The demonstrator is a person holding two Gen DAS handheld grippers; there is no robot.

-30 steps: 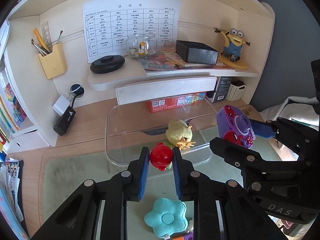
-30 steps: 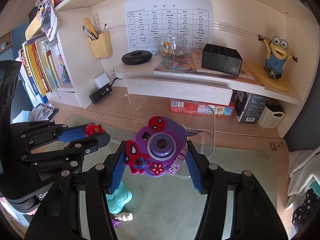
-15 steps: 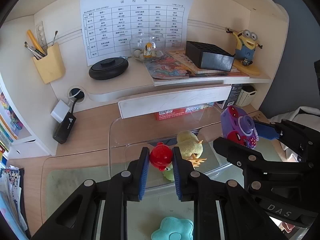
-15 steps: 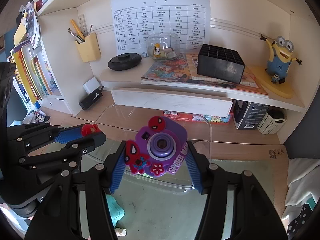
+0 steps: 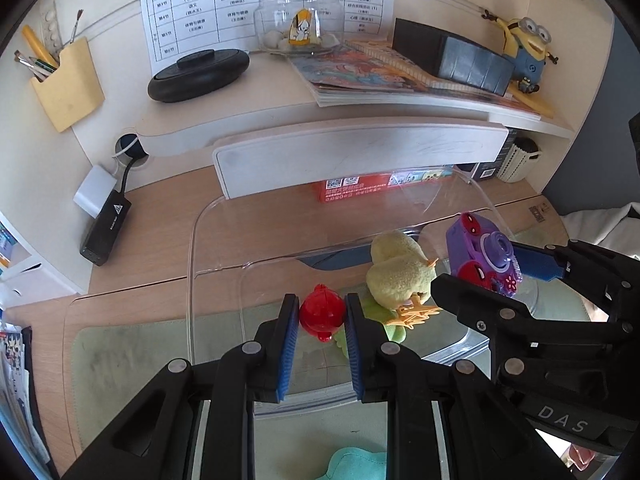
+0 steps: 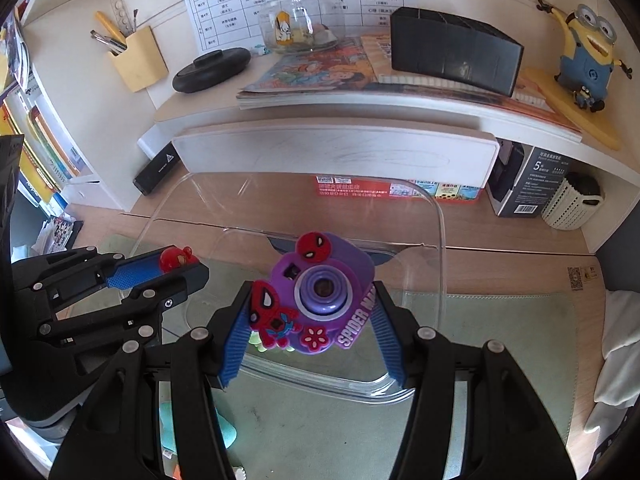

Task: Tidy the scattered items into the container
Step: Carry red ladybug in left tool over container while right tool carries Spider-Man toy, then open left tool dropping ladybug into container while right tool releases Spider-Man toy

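My left gripper (image 5: pixel 322 322) is shut on a small red toy (image 5: pixel 322 313) and holds it over the near left part of the clear plastic container (image 5: pixel 216 272). My right gripper (image 6: pixel 312 320) is shut on a purple Spider-Man toy camera (image 6: pixel 320 296) above the container's (image 6: pixel 440 240) near side. The right gripper (image 5: pixel 492 270) with the camera (image 5: pixel 482 254) also shows at the right of the left wrist view. A yellow plush chick (image 5: pixel 400 272) lies in the container on something green. A teal plush flower (image 5: pixel 352 464) lies on the mat in front of the container.
The container sits on a green desk mat (image 6: pixel 500 340) in front of a white shelf riser (image 5: pixel 360 152). A black adapter (image 5: pixel 106 228) lies at the left. A red box (image 6: pixel 392 190) and a white basket (image 6: pixel 572 204) stand under the shelf.
Both grippers have moved forward over the container with their toys still held. The teal flower has slid to the bottom edge of the left view.
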